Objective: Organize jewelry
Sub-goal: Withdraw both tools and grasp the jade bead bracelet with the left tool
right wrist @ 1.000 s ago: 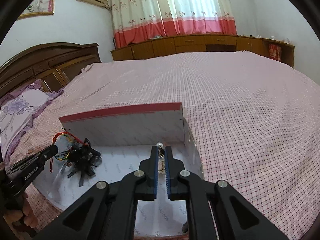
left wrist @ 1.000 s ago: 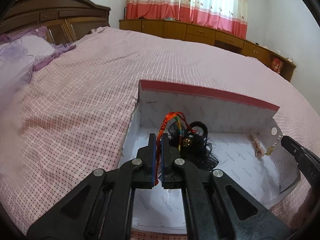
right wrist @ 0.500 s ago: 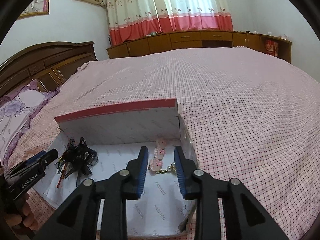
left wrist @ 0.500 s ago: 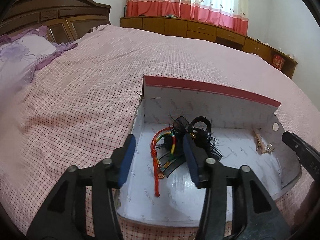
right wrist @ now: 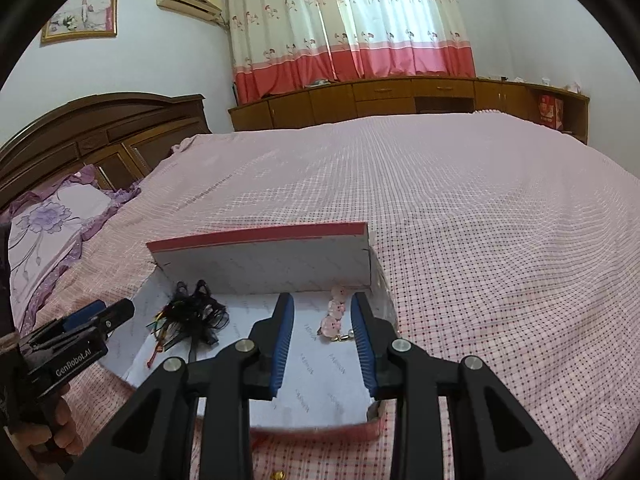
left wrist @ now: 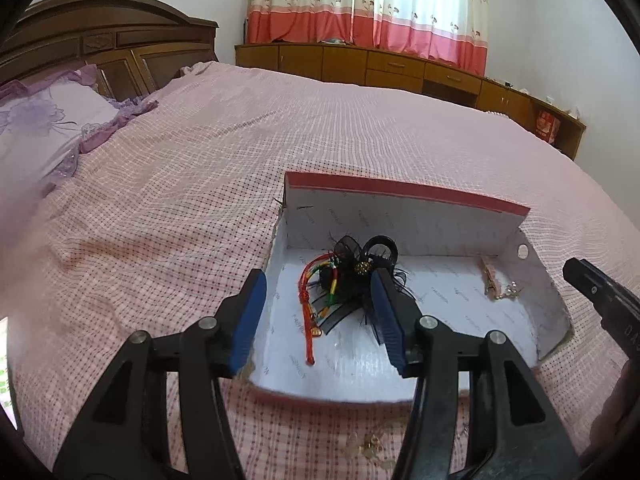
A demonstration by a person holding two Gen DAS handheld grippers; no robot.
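A shallow white box (left wrist: 420, 224) with a red rim lies on the bed. Inside at its left lie a black lace hair clip (left wrist: 360, 272) and a red multicoloured cord bracelet (left wrist: 310, 308). At its right lies a pink bead piece with a gold chain (right wrist: 334, 318), also in the left wrist view (left wrist: 494, 280). My left gripper (left wrist: 320, 312) is open and empty above the clip and cord. My right gripper (right wrist: 324, 340) is open and empty above the pink beads. The left gripper shows in the right wrist view (right wrist: 92, 328).
The pink checked bedspread (left wrist: 180, 200) surrounds the box. A purple pillow (left wrist: 36, 120) and the wooden headboard (left wrist: 100, 52) are at the far left. Small gold pieces (left wrist: 370, 446) lie on the bedspread just before the box. Wooden cabinets (right wrist: 400, 96) line the far wall.
Both grippers opened and let go: the cord bracelet and the pink bead piece now lie in the box. Both grippers pulled back and up from the box.
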